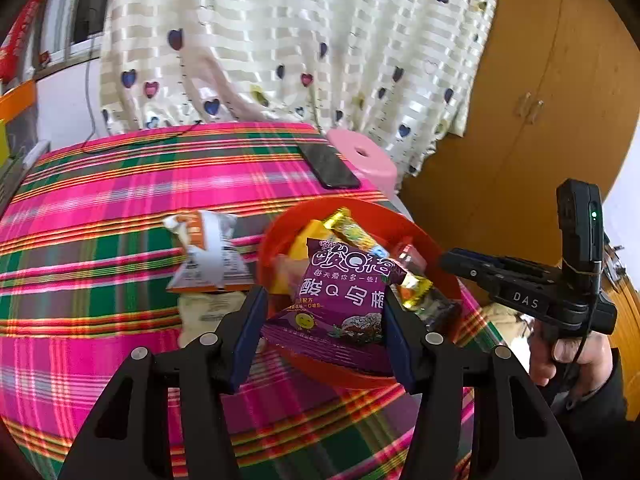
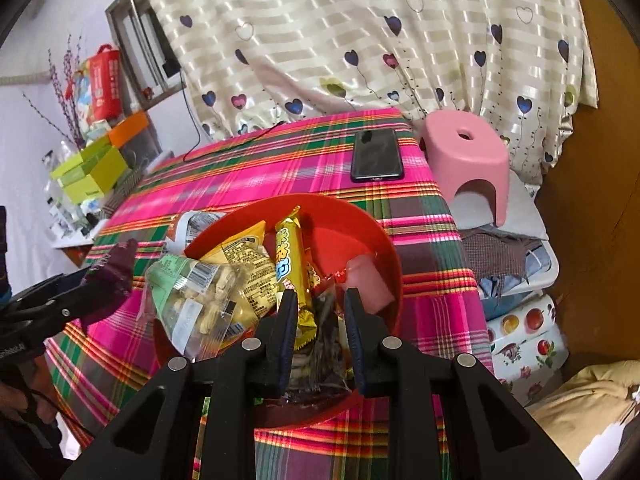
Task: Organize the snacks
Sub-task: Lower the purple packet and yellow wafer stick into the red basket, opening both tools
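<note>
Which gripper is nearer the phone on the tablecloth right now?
Neither clearly. The left gripper holds the purple snack packet over the red bowl; the right gripper works inside it. The phone lies beyond the bowl.

Red bowl [image 2: 384,240] at counter's [image 2: 248,176] 5 o'clock crammed with packets, free only at its 1 o'clock inner wall; open plaid from 9 to 12 o'clock, barred by phone [image 2: 377,155] and pink stool [image 2: 466,152] toward 1 o'clock.
</note>
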The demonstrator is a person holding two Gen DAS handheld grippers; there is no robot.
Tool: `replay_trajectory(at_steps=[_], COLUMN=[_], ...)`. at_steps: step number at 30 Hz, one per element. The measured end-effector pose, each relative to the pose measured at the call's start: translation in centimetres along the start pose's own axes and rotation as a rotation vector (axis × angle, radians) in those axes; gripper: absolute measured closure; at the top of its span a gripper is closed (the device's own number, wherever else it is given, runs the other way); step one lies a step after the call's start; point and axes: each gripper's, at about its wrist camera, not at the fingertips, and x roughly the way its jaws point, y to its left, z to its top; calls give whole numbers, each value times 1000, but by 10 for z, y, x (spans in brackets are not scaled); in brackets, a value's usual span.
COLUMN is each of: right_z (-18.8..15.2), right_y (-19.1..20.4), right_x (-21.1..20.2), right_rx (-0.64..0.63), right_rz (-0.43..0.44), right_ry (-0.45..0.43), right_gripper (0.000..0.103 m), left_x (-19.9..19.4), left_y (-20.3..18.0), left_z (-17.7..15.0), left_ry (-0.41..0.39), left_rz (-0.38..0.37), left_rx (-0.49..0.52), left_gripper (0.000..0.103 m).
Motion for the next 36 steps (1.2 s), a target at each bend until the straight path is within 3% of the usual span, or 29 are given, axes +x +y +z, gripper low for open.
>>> replay_trajectory(at_steps=[23, 28, 36], right_z=[-10, -10, -11], right_y=[-27, -30, -30], right_x=[-10, -13, -18], right_rx=[58, 64, 66], right_rz=[-14, -19, -20], right_ry=[-2, -10, -14], right_gripper=[81, 81, 81], left_x=[57, 64, 60], left_y=[-73, -80, -82], left_z=[9, 8, 6], left_ry=[73, 98, 66], left_rz=[-138, -134, -74], left_rx=[184, 219, 234], left_gripper=[46, 45, 40])
